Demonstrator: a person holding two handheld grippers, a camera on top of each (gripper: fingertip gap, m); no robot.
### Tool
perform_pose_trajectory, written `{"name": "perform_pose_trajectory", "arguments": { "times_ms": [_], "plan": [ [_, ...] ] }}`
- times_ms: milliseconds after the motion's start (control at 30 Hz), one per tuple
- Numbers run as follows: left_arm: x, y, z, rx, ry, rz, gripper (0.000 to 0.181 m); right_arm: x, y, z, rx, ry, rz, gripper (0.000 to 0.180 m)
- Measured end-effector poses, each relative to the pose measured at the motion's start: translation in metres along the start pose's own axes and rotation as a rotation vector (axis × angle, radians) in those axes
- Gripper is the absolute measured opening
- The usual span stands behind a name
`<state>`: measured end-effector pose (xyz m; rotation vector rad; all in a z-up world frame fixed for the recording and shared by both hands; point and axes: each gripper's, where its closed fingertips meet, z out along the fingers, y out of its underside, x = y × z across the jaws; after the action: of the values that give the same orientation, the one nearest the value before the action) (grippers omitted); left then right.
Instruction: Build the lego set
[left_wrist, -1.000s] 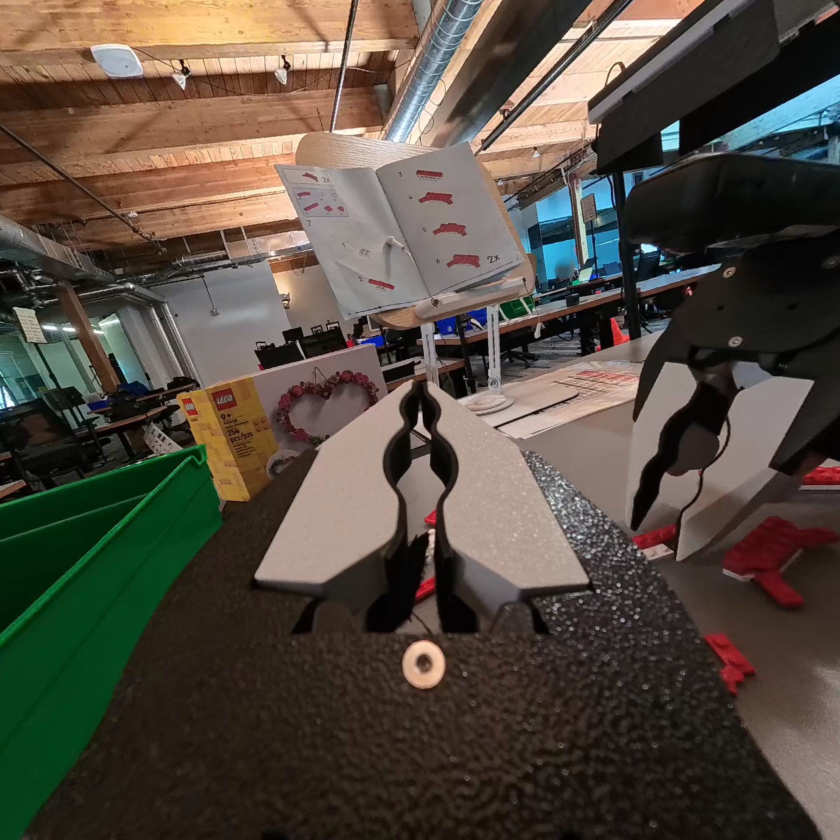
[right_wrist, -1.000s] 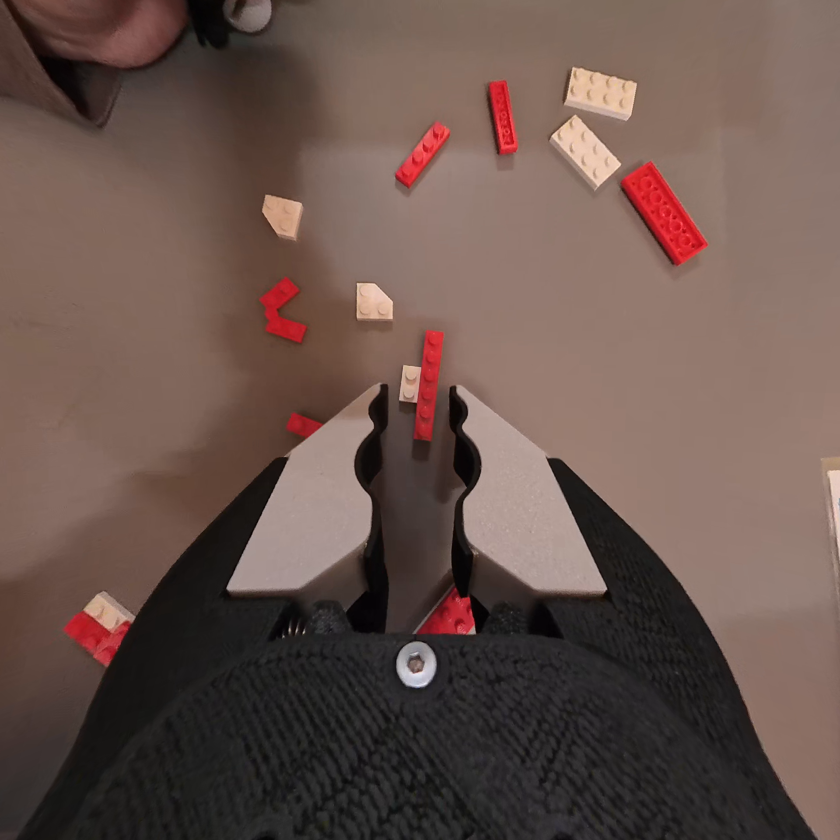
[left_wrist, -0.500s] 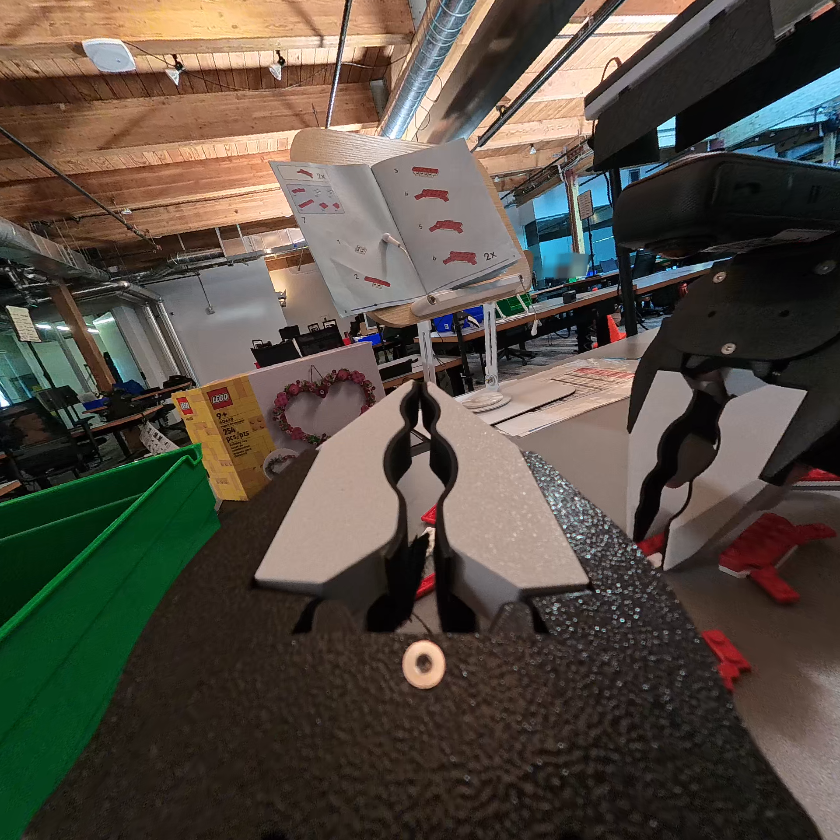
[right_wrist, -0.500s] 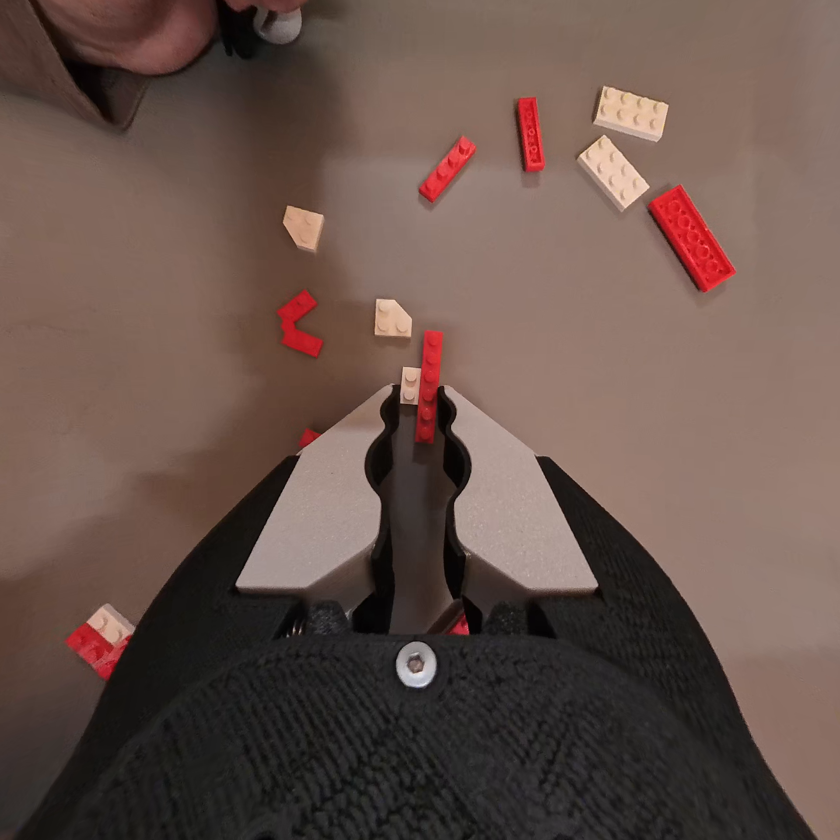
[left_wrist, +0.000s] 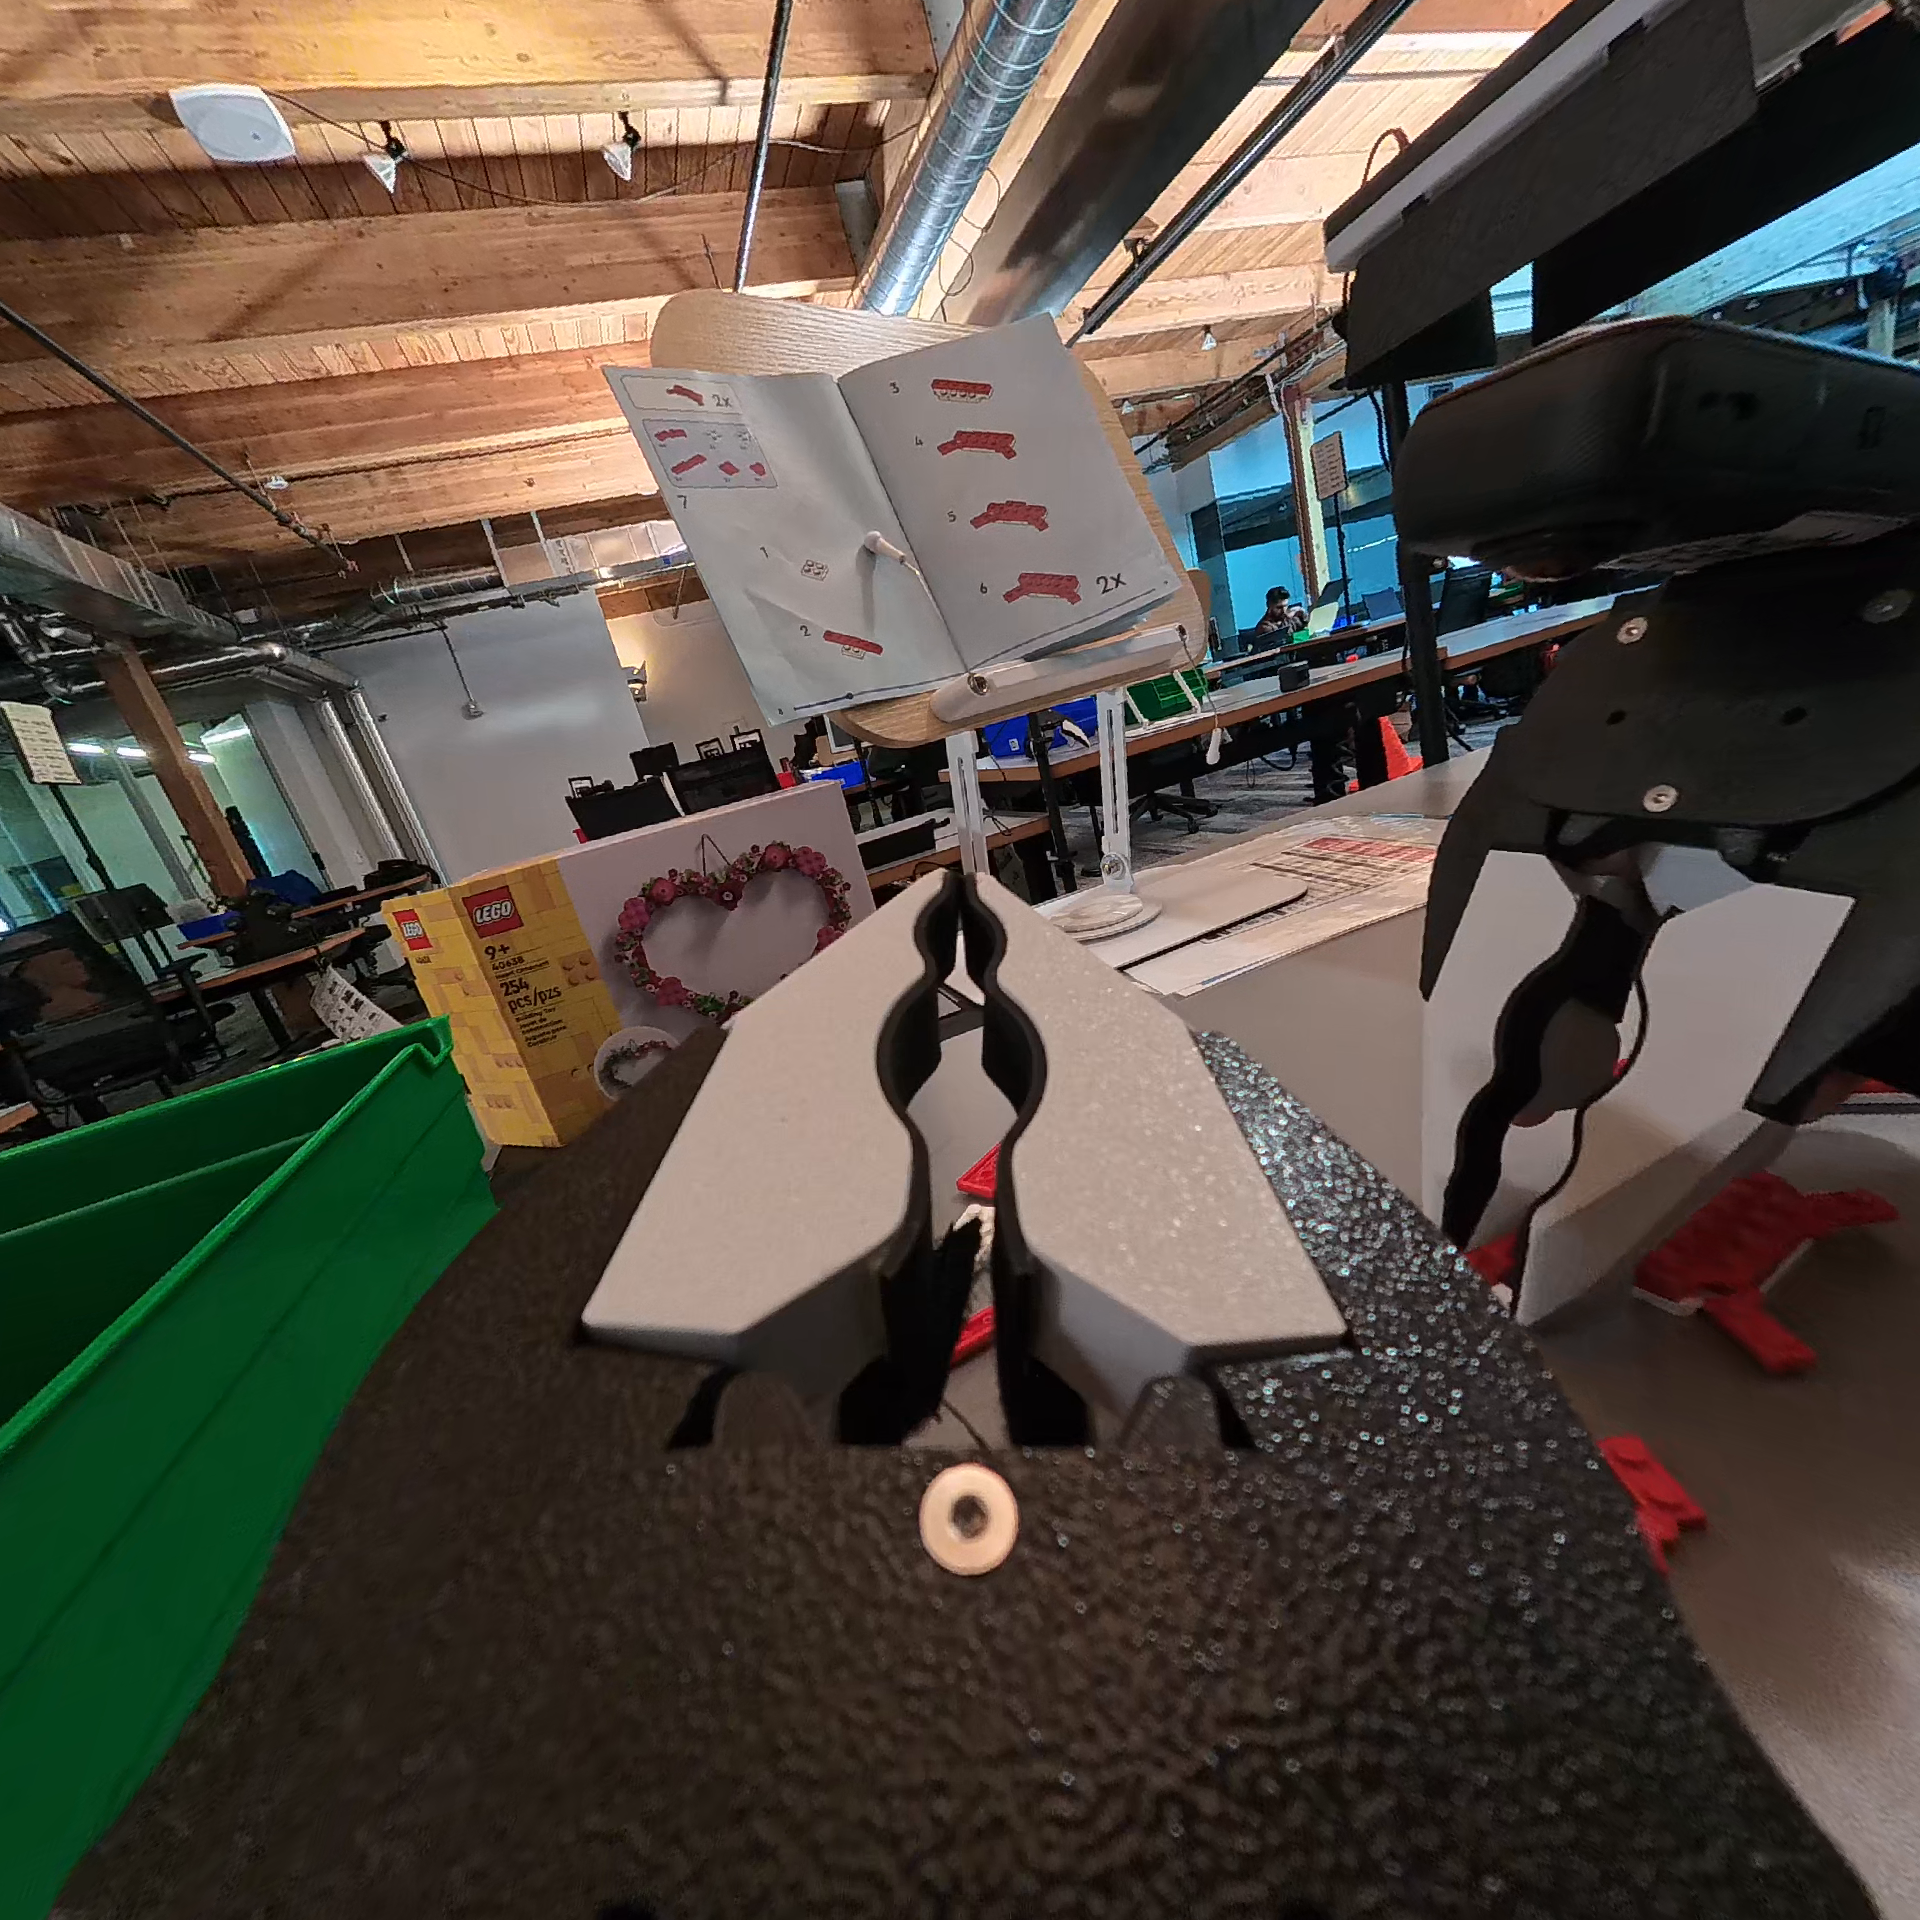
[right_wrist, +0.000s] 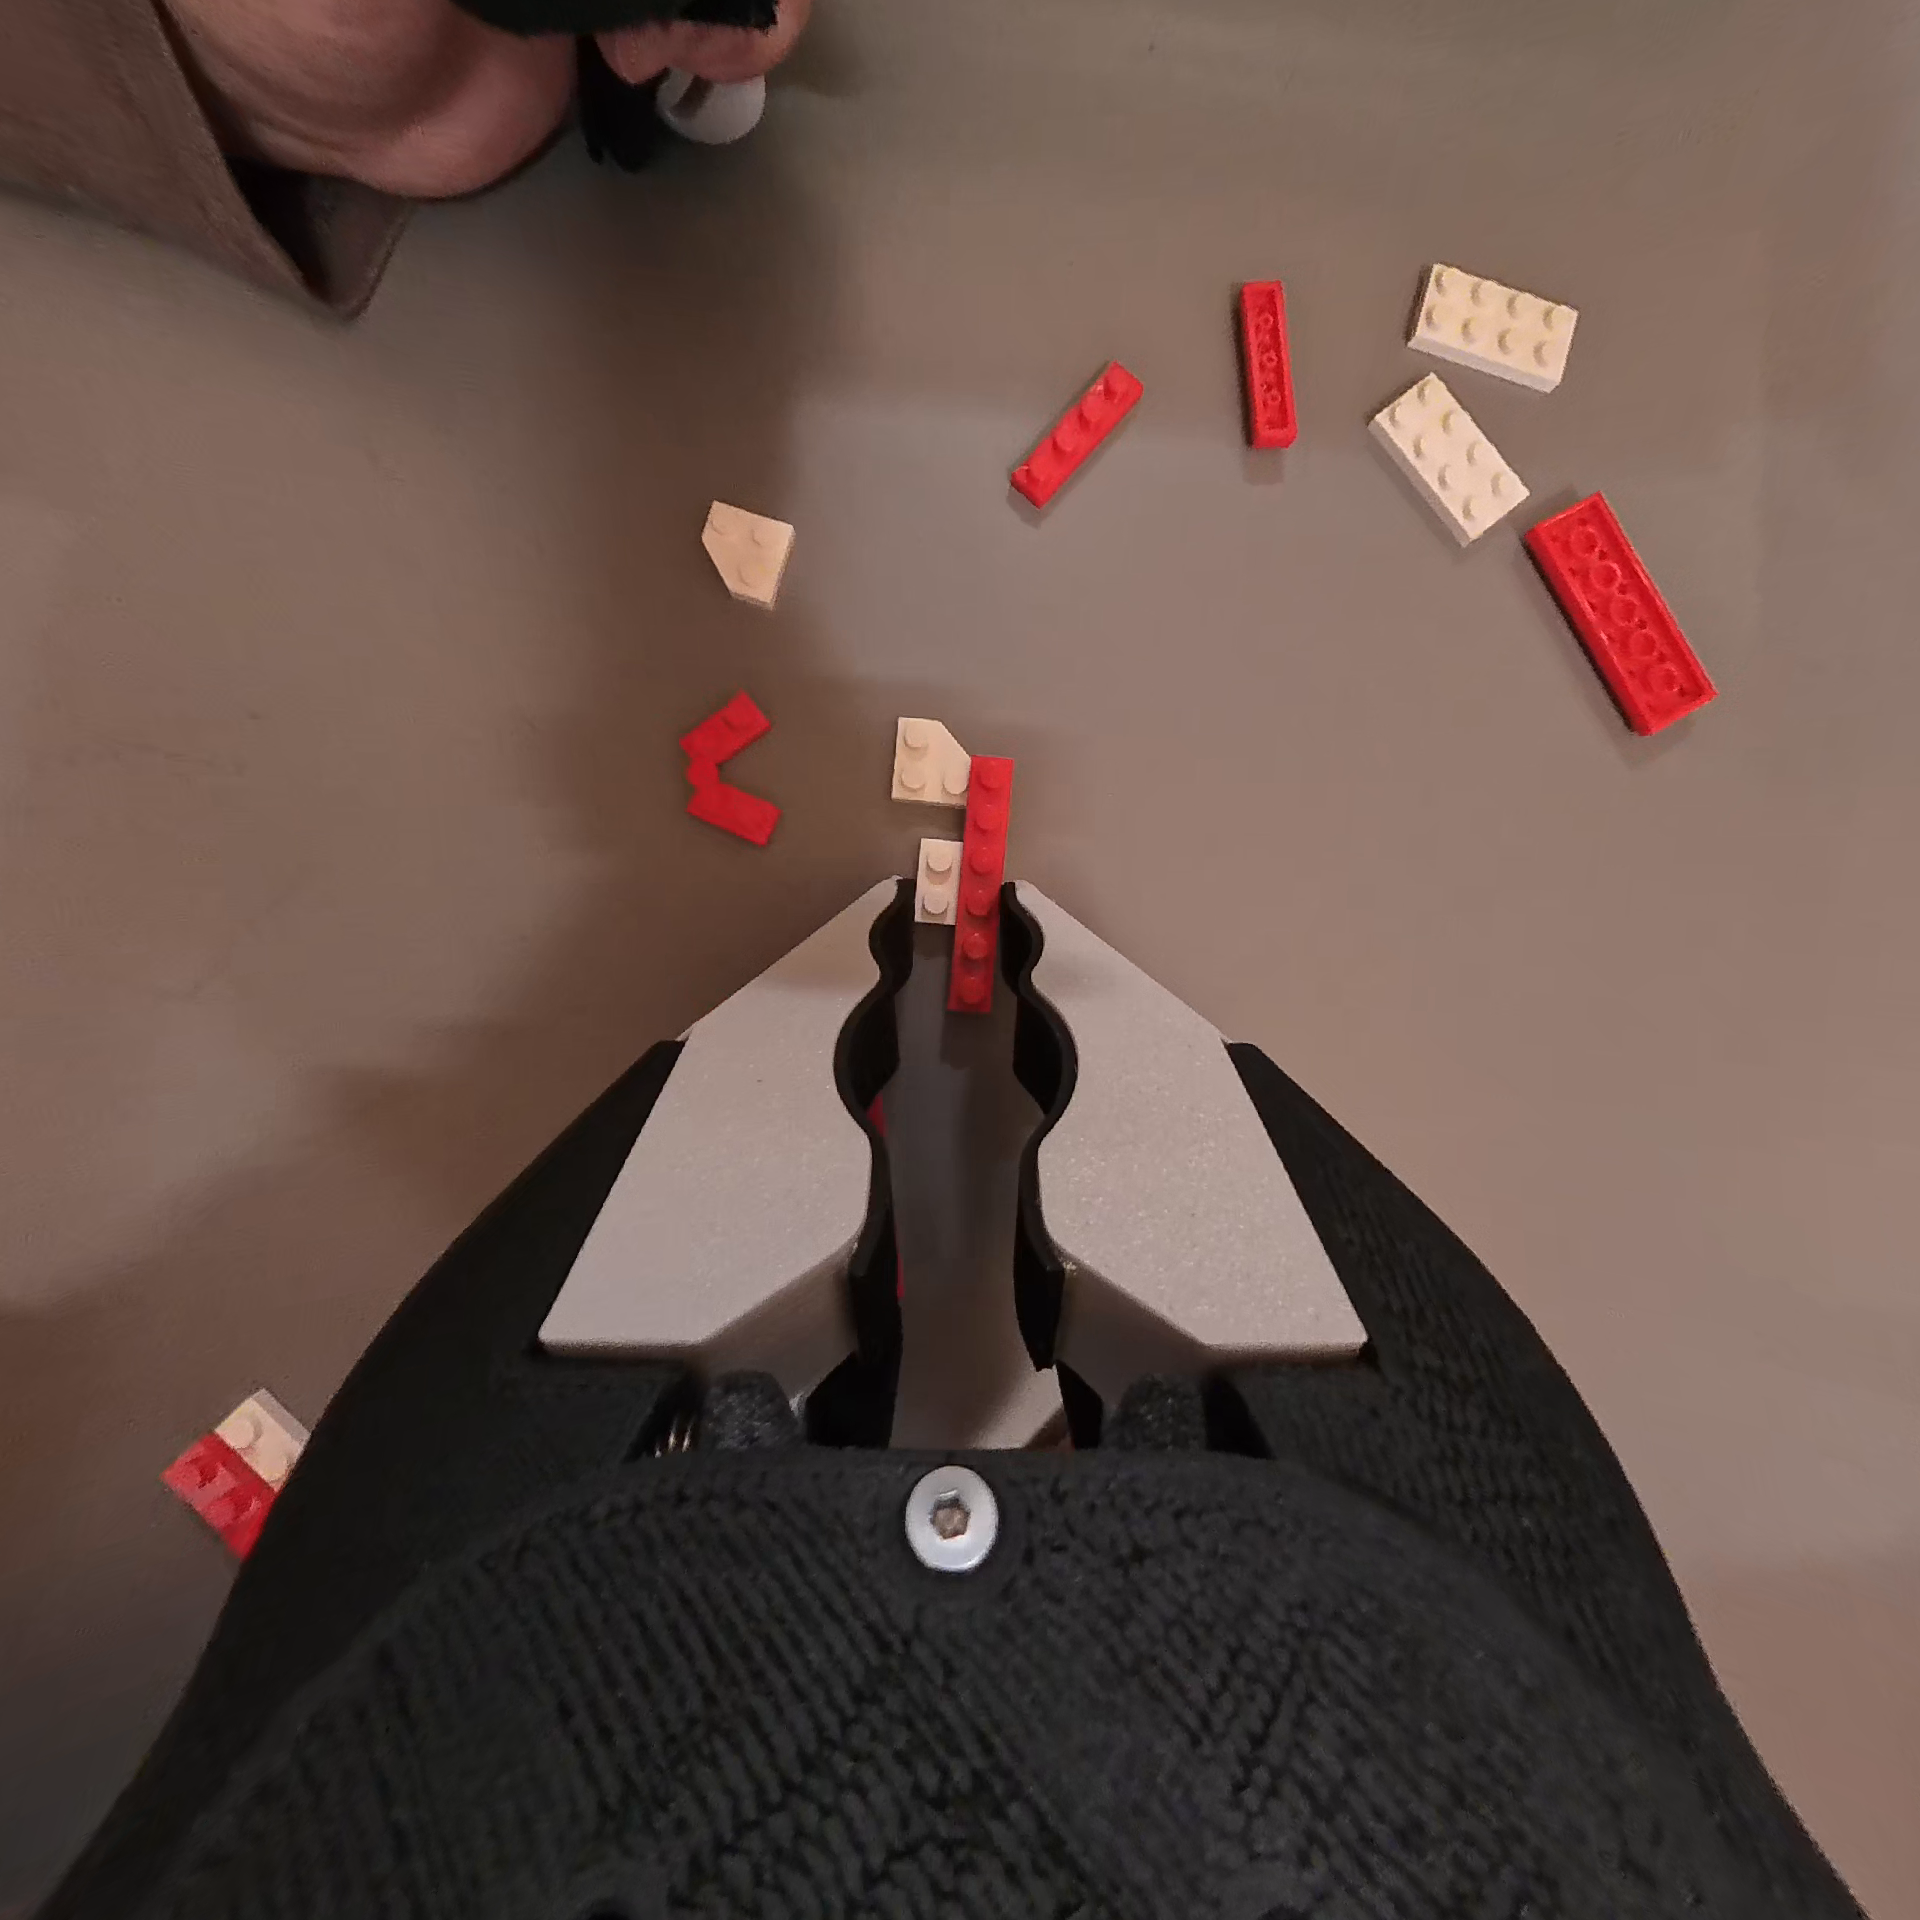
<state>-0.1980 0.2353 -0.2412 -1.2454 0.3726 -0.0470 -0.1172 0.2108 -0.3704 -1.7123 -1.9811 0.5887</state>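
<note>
In the right wrist view my right gripper (right_wrist: 961, 891) points down at the grey table (right_wrist: 1351, 1039). Its jaws have closed onto a long red plate (right_wrist: 982, 883) with a small tan plate (right_wrist: 938, 878) against its left side. The tan plate touches the left finger and the red plate touches the right. A tan corner plate (right_wrist: 925, 762) lies just beyond. My left gripper (left_wrist: 961, 894) is shut and empty, held above the table. The right gripper also shows in the left wrist view (left_wrist: 1491, 1236), with its tips at the table among red pieces (left_wrist: 1756, 1247).
Loose red plates (right_wrist: 1075, 433) (right_wrist: 1619, 613) (right_wrist: 727, 769) and tan plates (right_wrist: 1447, 457) (right_wrist: 748, 549) lie on the table. A hand and sleeve (right_wrist: 312, 114) are at the far left. An open instruction booklet on a stand (left_wrist: 894, 540), the set's box (left_wrist: 623, 977) and green bins (left_wrist: 208, 1247) stand beyond.
My right gripper moved forward over the long red plate and small tan plate and closed from open onto them. The left gripper has barely moved.
</note>
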Motion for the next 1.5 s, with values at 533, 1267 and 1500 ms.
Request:
{"name": "perform_pose_trajectory", "arguments": {
  "times_ms": [533,1267,1500],
  "plan": [
    [0.000,0.000,0.000,0.000,0.003,0.001,0.000,0.003,0.002,0.000,-0.009,0.015,0.000,0.014],
    [0.000,0.000,0.000,-0.001,0.003,0.000,0.000,-0.008,-0.012,0.004,-0.025,0.008,-0.045,0.023],
    [0.001,0.000,0.000,-0.001,0.005,0.000,0.000,-0.011,-0.021,0.010,-0.008,0.010,-0.050,0.021]
  ]
}}
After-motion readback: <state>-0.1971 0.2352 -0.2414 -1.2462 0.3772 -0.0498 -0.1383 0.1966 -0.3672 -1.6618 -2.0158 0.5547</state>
